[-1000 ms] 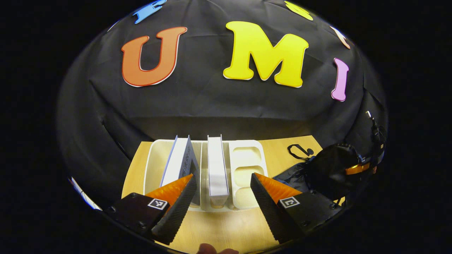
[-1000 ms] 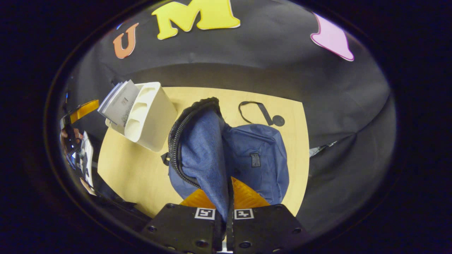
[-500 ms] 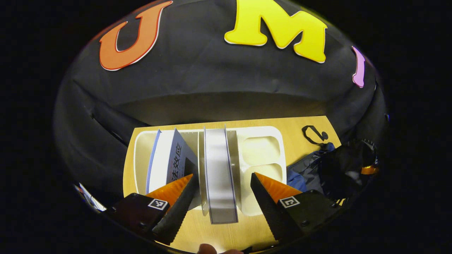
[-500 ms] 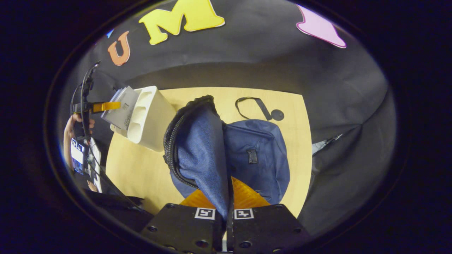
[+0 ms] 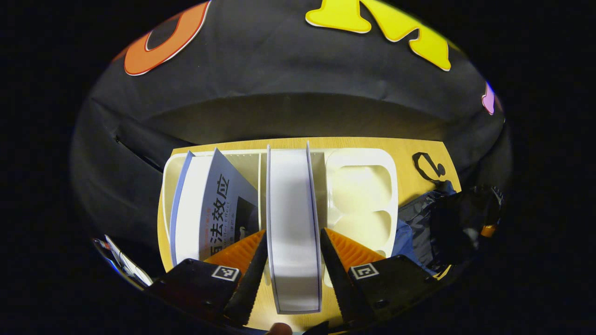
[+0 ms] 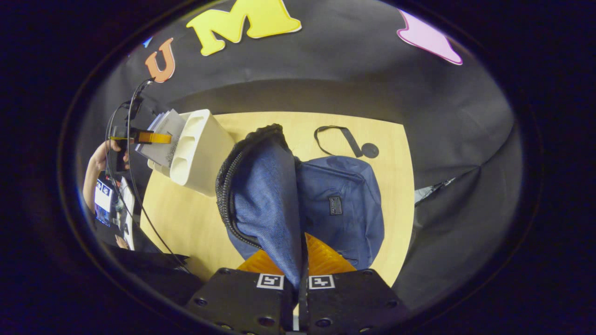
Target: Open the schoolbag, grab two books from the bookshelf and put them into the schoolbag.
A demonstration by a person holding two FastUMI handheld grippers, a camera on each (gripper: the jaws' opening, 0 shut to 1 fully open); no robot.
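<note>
A white book (image 5: 293, 223) stands upright in the middle slot of the cream bookshelf (image 5: 363, 186). My left gripper (image 5: 293, 260) straddles this book, one finger against each cover. A second book with a grey-blue cover (image 5: 219, 209) leans in the left slot. The blue schoolbag (image 6: 344, 204) lies on the wooden table. Its zipped flap (image 6: 265, 195) is lifted upright by my right gripper (image 6: 301, 267), which is shut on the fabric. In the right gripper view the bookshelf (image 6: 200, 153) stands to the left of the bag, with the left gripper (image 6: 151, 137) at the books.
A black strap with a round end (image 6: 347, 143) lies on the table (image 6: 186, 223) behind the bag. A person's hand (image 6: 100, 158) and cables are at the far left. The booth's black cloth wall closes off the back and sides.
My left gripper has moved forward over the white book and its fingers have closed from wide apart onto the covers. The right gripper has kept the flap raised, almost still.
</note>
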